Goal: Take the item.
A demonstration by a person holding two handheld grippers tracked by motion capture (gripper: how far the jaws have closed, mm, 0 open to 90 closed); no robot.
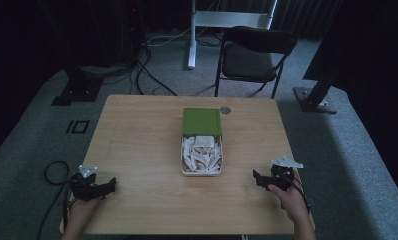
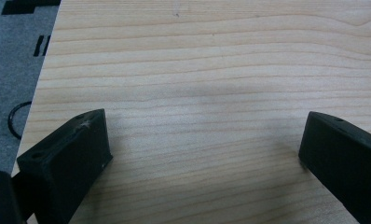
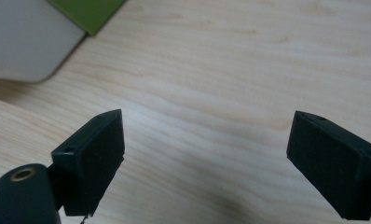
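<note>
Resting low at the near edge of the table, both tools are idle: the left gripper (image 1: 108,185) sits at the near left corner with its jaws spread wide and nothing between them but bare wood, and the right gripper (image 1: 257,178) sits at the near right with its jaws equally wide apart and empty. Judged from this, the work has not begun; nothing is held or touched, and everything about the box is left to do. The jaws are blocky matte black pieces with flat inner faces and small screw holes at the tips, the left one scuffed pale near its corner in the left gripper view. Each gripper carries a light grey three-cornered plate and trails a dark cable. The table (image 1: 137,150) is light wood with long, fine grain and a smooth, faintly glossy surface. At its centre, well apart from both grippers, stands the box (image 1: 201,171), a shallow pale tray with rounded corners, heaped with white, crumpled, irregular pieces that could be paper or plastic; I cannot tell which. Its green lid (image 1: 201,121) stands open on the far side, flat and square with softened corners, and a corner of it shows in the right gripper view (image 3: 88,14). A small round grey disc (image 1: 225,110) lies just beyond the lid, with a black folding chair (image 1: 252,57) on grey carpet behind.
</note>
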